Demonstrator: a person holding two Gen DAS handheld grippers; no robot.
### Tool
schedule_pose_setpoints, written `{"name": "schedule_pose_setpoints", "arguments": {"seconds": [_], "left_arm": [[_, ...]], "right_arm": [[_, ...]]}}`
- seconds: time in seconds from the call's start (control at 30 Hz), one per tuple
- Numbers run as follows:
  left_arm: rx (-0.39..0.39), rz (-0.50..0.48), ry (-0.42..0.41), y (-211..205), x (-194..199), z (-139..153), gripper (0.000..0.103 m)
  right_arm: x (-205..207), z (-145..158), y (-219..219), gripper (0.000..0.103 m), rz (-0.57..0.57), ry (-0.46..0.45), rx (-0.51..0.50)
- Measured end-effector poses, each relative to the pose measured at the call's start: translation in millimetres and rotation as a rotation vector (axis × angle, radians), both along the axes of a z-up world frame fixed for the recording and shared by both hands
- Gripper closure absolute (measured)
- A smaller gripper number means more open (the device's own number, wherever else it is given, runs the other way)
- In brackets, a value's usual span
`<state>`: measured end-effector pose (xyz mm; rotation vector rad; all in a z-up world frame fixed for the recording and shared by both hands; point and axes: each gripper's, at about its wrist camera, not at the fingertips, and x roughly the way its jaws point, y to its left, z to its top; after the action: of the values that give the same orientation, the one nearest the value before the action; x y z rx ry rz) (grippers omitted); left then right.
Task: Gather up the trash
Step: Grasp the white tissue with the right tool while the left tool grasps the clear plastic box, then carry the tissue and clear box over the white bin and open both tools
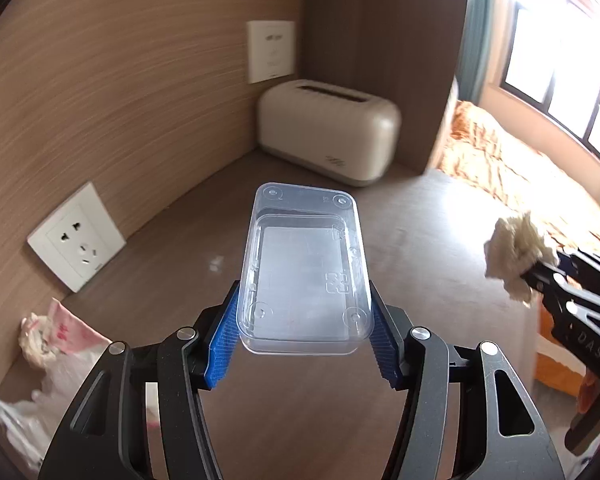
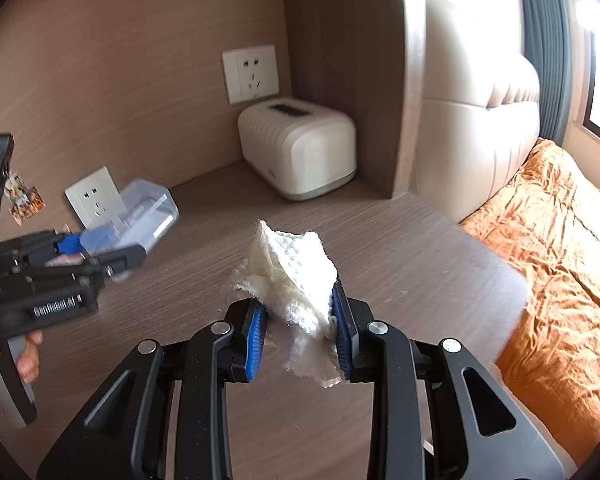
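Tissue (image 2: 290, 280) is hanging loosely in right gripper (image 2: 300, 336); left gripper (image 1: 304, 344) is squeezing slippery box (image 1: 304, 268), which may pop out.

Your left gripper (image 1: 304, 344) is matt black plastic with ribbed blue pads (image 1: 224, 344) and shiny metal pins. It clamps a clear, glossy plastic box (image 1: 304, 268), smooth and see-through. Your right gripper (image 2: 300, 336) pinches a wad of white tissue (image 2: 296, 280), soft, crumpled and dimpled. The table (image 2: 420, 264) and wall (image 1: 120, 100) look like matt wood-grain laminate. The toaster (image 1: 328, 132) is smooth cream plastic. The bedspread (image 2: 560, 260) is wrinkled orange cloth with a sheen. A thin, crinkly plastic bag (image 1: 52, 368) lies at left.
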<state>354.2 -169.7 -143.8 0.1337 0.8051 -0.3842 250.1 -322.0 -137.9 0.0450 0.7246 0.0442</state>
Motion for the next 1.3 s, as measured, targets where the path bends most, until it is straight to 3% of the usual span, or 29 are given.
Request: {"name": "schedule_pose_setpoints", "arguments": {"seconds": [0.33,0.9,1.13,1.3], "left_arm": [[-0.012,-0.082,-0.007,-64,-61,16,0.046],[-0.018,-0.256,-0.002,-177,-160,18,0.046],[-0.012,-0.345,0.027,-215,-187,-2,0.046],[0.014,-0.416,0.089,-239,-193,-44,0.046]], "right_arm": [[-60,22,-51,0.072,-0.043,-0.023,0.014],[-172,28,-144,0.072,-0.184,-0.021,0.002],[-201,11,-175,0.072,-0.252,0.013,0.015],[-215,-18,-195,0.072,-0.295,0.071,0.04]]}}
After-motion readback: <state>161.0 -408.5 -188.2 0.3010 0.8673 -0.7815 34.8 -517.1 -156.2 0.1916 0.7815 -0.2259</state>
